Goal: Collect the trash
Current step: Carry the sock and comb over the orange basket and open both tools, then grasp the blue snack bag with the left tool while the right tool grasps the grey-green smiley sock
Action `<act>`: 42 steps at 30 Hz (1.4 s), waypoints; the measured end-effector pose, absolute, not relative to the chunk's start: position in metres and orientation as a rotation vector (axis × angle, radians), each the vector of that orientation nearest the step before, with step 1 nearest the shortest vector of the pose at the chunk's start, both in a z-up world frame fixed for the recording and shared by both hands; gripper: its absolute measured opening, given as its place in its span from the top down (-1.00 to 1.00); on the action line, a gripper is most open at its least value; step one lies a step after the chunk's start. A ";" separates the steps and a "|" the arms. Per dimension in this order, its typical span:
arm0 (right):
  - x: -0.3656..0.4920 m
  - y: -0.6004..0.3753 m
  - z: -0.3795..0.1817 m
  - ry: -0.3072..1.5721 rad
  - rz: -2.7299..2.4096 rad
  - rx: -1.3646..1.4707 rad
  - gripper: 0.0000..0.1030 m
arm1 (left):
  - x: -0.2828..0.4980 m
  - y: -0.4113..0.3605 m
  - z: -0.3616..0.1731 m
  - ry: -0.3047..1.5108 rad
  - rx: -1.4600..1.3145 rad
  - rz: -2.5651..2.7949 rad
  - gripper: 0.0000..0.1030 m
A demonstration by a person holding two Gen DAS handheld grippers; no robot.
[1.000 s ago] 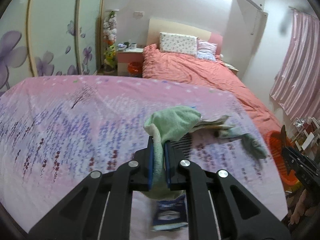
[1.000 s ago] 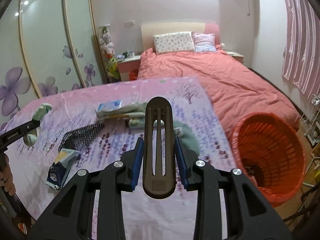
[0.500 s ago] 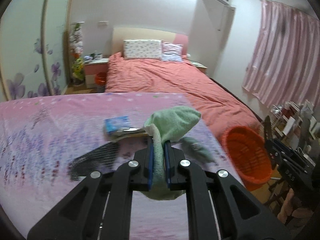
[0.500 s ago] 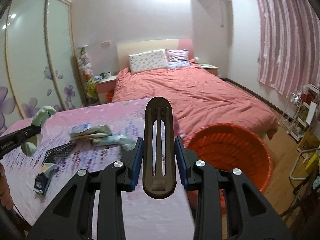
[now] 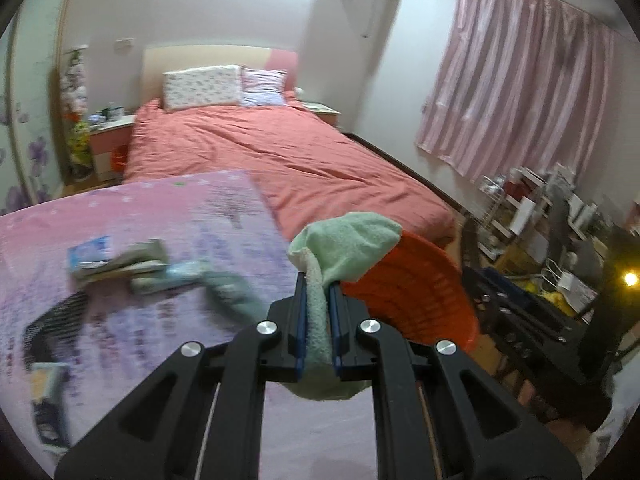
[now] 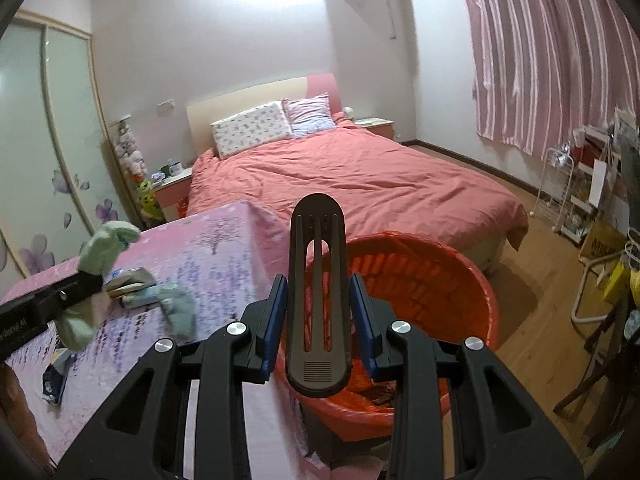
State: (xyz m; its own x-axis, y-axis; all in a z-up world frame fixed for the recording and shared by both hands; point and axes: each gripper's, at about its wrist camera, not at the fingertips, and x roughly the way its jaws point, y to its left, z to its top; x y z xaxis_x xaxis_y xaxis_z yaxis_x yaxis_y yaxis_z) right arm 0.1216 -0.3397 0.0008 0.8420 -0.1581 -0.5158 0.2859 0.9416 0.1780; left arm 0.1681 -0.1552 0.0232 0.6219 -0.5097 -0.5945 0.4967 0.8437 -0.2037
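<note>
Trash lies loose on the table (image 5: 168,360), which wears a pink cloth printed with purple flowers and stands just left of the orange basket (image 6: 448,280): a flattened pale-blue packet (image 5: 89,249), some crumpled wrappers (image 5: 120,268), a limp grey-green cloth (image 5: 232,292), a black mesh piece (image 5: 52,320) and a small dark carton (image 6: 54,380) near the table's near edge, all blurred in the left wrist view. Beyond the basket stretches a bed (image 6: 360,176) under a rumpled coral cover with two pillows at its headboard; to the basket's right are bare wooden floor, a white wire rack (image 6: 560,200) and a clutter of boxes below striped pink curtains (image 6: 560,48). Nothing stands between either tool and the basket's open mouth. The left gripper (image 5: 318,316) has its jaws closed tight on a pale green terry cloth (image 5: 348,240), soft and nubby, bunched above the blue pads and hanging below them, held over the table's edge beside the basket. The right gripper (image 6: 318,320) holds a dark, smooth, flat plastic piece (image 6: 317,292) with a rounded tip and long slots, upright between jaws closed to its width, directly over the basket's near rim. The basket is round, ribbed plastic lined with a thin, wrinkled orange bag, and a few dark scraps (image 6: 380,394) lie at its bottom.
</note>
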 end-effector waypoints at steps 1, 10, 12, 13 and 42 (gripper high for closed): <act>0.122 -0.344 -0.001 0.520 -0.238 0.265 0.37 | 0.169 -0.163 0.021 0.694 -0.018 -0.592 0.79; 0.130 -0.395 -0.020 0.529 -0.252 0.375 0.36 | 0.189 -0.244 -0.006 0.754 0.021 -0.690 0.79; 0.133 -0.403 -0.024 0.533 -0.253 0.401 0.36 | 0.193 -0.257 -0.013 0.766 0.030 -0.696 0.78; 0.135 -0.407 -0.026 0.536 -0.254 0.415 0.36 | 0.197 -0.262 -0.017 0.778 0.032 -0.700 0.77; 0.130 -0.323 -0.022 0.581 -0.182 0.294 -0.75 | 0.175 -0.066 -0.032 0.730 0.150 -0.290 -0.50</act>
